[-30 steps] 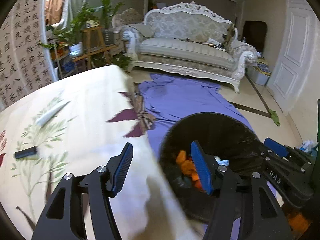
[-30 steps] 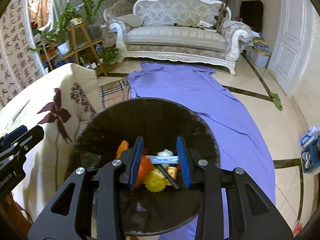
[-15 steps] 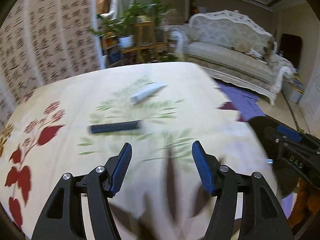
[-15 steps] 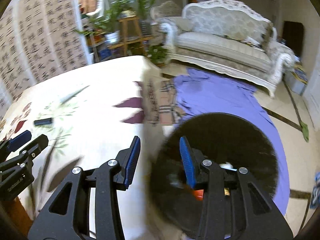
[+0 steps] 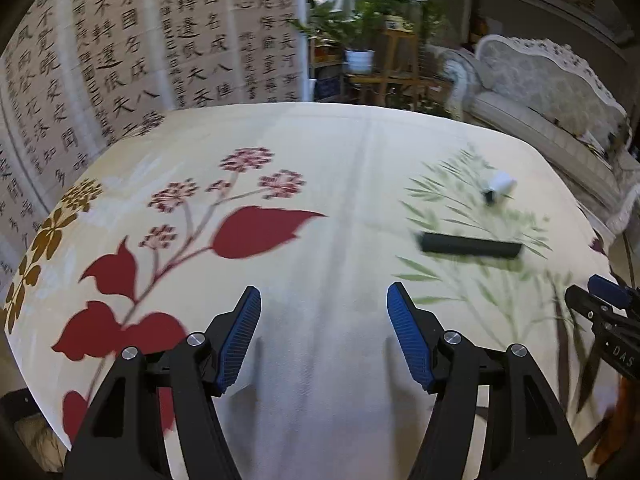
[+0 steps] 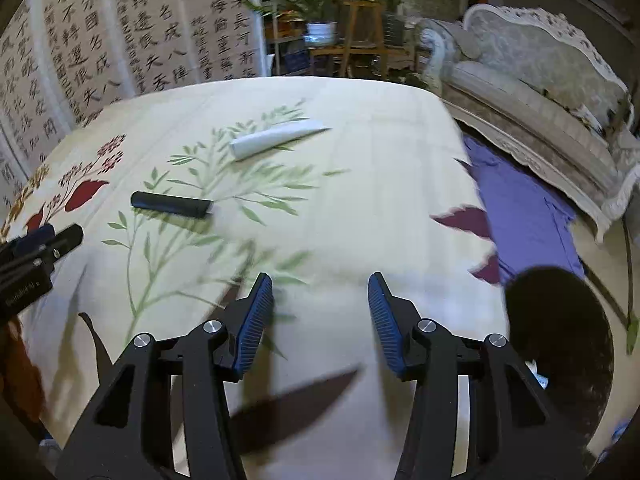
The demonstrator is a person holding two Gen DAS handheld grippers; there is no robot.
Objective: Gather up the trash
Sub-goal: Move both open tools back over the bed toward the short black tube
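Right gripper (image 6: pixel 320 312): black frame, blue ribbed pads, jaws spread apart with nothing between them, held above a table (image 6: pixel 380 208) covered in a cream cloth printed with green leaves and red flowers. Black cylinder (image 6: pixel 172 204): lying flat on the cloth, left of centre. White tube (image 6: pixel 276 139): lying flat farther back, well apart from the cylinder. Left gripper (image 6: pixel 44 240): at the left edge, jaw state unclear. Black trash bin (image 6: pixel 560 328): on the floor beside the table's right edge, near a purple cloth (image 6: pixel 528 208). Ornate sofa (image 6: pixel 540 80) behind; calligraphy screen (image 6: pixel 120 32) at left.
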